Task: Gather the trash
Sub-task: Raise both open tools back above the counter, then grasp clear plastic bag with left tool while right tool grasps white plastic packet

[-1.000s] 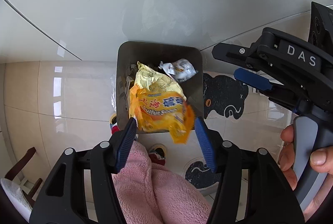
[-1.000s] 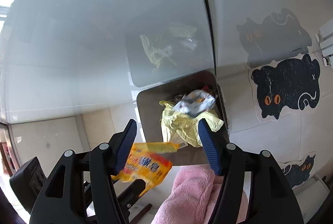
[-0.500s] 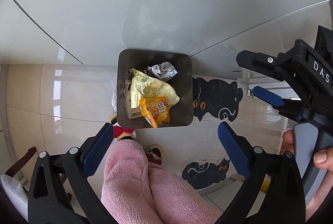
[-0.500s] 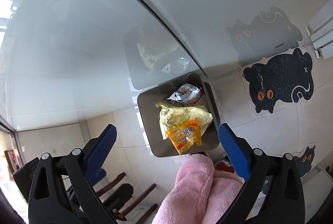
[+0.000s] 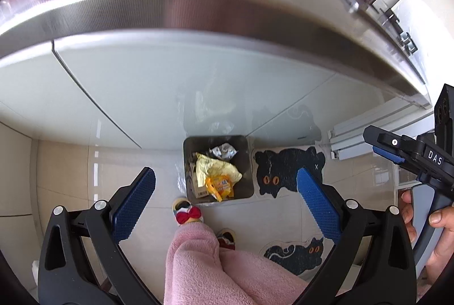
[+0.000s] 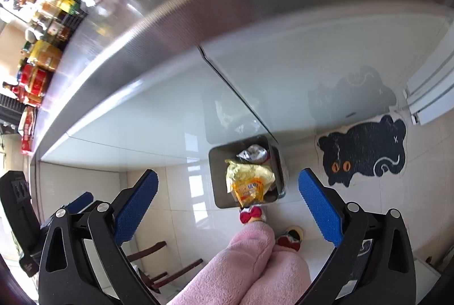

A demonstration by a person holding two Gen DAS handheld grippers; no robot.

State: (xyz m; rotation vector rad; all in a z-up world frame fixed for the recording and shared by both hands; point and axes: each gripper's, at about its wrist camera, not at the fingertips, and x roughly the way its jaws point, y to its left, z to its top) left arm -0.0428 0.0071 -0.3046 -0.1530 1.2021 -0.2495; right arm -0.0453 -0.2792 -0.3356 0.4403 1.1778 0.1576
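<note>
A dark square trash bin stands on the tiled floor against the white cabinet front. In it lie an orange-yellow soap wrapper, a pale yellow wrapper and a crumpled silver wrapper. My left gripper hangs high above the bin, open and empty. My right gripper is likewise open and empty above it; it also shows at the right edge of the left wrist view, held by a hand.
A steel countertop edge overhangs the cabinet, with bottles and jars at its far side. Black cat-shaped mats lie right of the bin. Pink-clad legs and bow slippers stand below; a wooden chair at left.
The orange soap wrapper left the jaws and dropped into the bin. Both grippers opened wide and rose well above the bin, bringing the countertop edge into view.
</note>
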